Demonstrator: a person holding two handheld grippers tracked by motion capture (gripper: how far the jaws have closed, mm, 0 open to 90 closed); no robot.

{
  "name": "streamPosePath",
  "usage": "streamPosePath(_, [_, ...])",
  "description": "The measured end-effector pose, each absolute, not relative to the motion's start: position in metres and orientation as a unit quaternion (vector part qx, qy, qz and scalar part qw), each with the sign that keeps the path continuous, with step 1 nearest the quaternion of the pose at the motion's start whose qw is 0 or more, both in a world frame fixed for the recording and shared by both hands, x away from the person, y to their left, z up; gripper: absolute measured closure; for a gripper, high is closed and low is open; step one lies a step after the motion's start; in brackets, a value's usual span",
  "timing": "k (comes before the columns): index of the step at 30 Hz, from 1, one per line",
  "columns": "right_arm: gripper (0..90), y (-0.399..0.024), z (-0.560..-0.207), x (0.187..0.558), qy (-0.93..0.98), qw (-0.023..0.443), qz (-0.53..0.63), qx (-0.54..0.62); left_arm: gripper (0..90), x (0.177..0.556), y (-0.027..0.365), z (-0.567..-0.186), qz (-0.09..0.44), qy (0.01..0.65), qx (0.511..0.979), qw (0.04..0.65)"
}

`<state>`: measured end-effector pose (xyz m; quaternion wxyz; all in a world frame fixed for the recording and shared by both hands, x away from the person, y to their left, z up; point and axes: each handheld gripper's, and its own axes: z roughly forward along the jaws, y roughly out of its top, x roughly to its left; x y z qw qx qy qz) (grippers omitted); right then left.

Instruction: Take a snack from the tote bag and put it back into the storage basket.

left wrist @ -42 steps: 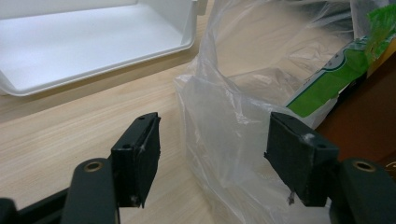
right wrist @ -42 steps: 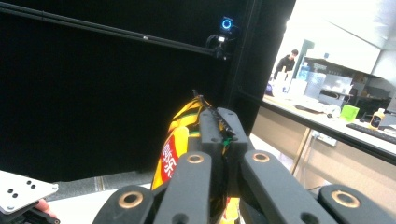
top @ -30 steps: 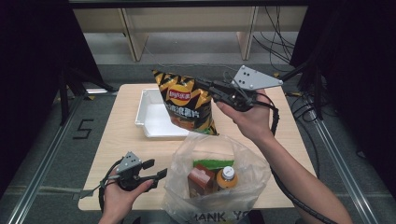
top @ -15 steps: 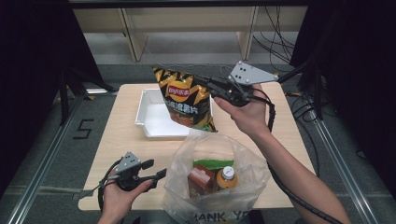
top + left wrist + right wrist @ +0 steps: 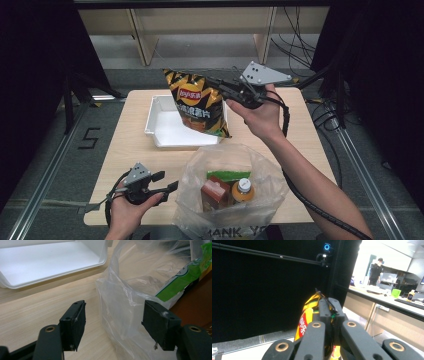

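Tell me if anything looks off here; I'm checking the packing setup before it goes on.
Nothing spilled or damaged. The chip bag hangs tilted over the white tray, pinched at its top edge by the right gripper. The left gripper is open beside the clear plastic bag, which holds a bottle and cartons.

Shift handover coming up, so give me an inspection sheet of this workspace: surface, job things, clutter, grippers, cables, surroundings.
Surface: wooden table, bare patches look clean.
Job's things: chip bag held above the white tray; clear plastic bag holding a bottle and cartons.
Clutter: nothing seen.
Grippers: right gripper shut on the chip bag's top edge; left gripper open beside the plastic bag.
Cables: one trails from each gripper; more on the floor behind.
Surroundings: dark curtains, metal rails.
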<state>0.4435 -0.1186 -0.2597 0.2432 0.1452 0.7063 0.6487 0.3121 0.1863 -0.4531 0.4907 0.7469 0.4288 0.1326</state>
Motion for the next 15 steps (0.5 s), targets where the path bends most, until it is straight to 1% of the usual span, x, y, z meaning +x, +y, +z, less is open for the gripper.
streamPosePath(1, [90.0, -0.118, -0.259, 0.444, 0.706, 0.237, 0.652, 0.146, 34.5, 0.312, 0.186, -0.453, 0.133, 0.43, 0.747, 0.49])
streamPosePath(2, [90.0, -0.118, -0.258, 0.446, 0.704, 0.245, 0.651, 0.143, 34.5, 0.312, 0.186, -0.453, 0.134, 0.431, 0.746, 0.489])
streamPosePath(3, [90.0, -0.117, -0.257, 0.445, 0.705, 0.235, 0.652, 0.15, 34.5, 0.311, 0.186, -0.453, 0.134, 0.433, 0.745, 0.489])
streamPosePath(6, [90.0, -0.115, -0.253, 0.448, 0.705, 0.244, 0.651, 0.14, 34.5, 0.311, 0.186, -0.453, 0.133, 0.433, 0.745, 0.489])
streamPosePath(8, [90.0, -0.114, -0.252, 0.447, 0.703, 0.237, 0.654, 0.147, 34.5, 0.311, 0.186, -0.453, 0.133, 0.431, 0.746, 0.489])
streamPosePath(9, [90.0, -0.113, -0.25, 0.449, 0.702, 0.243, 0.654, 0.141, 34.5, 0.312, 0.186, -0.453, 0.135, 0.425, 0.749, 0.489])
streamPosePath(15, [90.0, -0.109, -0.246, 0.454, 0.702, 0.241, 0.655, 0.142, 34.5, 0.311, 0.187, -0.453, 0.134, 0.432, 0.745, 0.491])
